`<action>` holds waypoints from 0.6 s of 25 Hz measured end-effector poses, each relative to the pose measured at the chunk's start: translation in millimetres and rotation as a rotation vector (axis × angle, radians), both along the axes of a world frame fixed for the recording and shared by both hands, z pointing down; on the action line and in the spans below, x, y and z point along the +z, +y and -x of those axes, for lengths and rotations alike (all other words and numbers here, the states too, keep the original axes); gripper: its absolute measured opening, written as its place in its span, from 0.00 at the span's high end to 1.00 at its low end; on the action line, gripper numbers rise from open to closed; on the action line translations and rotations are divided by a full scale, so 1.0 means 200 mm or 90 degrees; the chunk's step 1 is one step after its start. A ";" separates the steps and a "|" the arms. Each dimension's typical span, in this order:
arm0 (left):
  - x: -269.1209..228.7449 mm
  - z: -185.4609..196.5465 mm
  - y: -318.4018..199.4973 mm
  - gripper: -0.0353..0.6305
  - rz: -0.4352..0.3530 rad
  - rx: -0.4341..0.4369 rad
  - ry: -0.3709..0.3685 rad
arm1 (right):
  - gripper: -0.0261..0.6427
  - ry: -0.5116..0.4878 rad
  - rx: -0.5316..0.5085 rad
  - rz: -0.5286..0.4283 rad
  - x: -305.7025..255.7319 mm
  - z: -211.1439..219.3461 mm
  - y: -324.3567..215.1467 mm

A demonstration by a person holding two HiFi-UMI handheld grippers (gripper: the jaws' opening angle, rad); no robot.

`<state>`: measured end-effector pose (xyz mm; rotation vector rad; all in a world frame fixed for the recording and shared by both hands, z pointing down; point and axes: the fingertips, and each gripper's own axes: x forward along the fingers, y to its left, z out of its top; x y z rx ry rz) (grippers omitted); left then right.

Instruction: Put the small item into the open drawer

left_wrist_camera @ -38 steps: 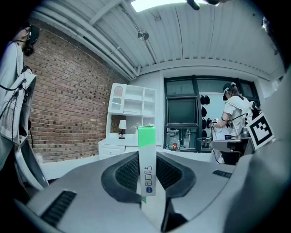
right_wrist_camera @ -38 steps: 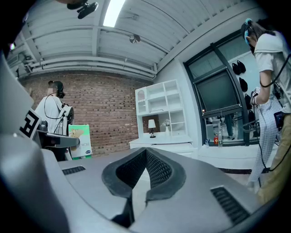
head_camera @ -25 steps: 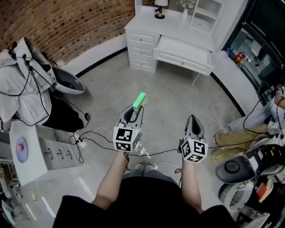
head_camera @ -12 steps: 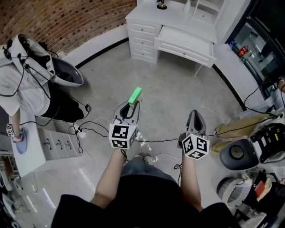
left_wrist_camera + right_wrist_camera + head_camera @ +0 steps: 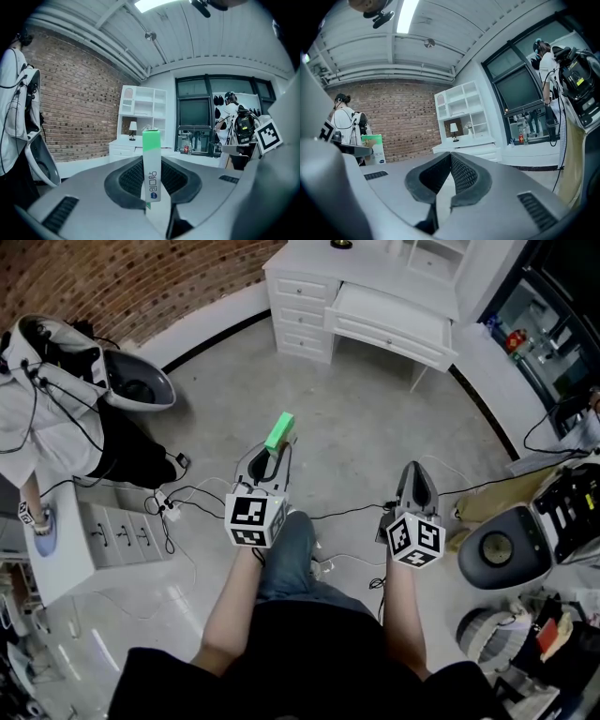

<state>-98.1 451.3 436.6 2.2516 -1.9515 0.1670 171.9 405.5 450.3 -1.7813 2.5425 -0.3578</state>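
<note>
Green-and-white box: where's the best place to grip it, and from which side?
Take the box by its white end, pads on the two broad faces, coming in end-on. It is a slim flat slab, so those faces give the most contact. The left gripper holds it that way, green end jutting out past the jaws.

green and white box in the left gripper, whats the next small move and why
Probably carry it forward toward the open drawer of the white desk. The left gripper is shut on the slim green and white box, held upright, but the drawer lies well ahead across the concrete floor, likely out of reach. The right gripper is shut and empty.
</note>
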 end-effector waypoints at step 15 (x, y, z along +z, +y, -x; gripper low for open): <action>0.02 0.10 -0.50 0.81 -0.019 0.002 0.014 | 0.96 0.019 0.006 -0.028 -0.04 0.09 -0.47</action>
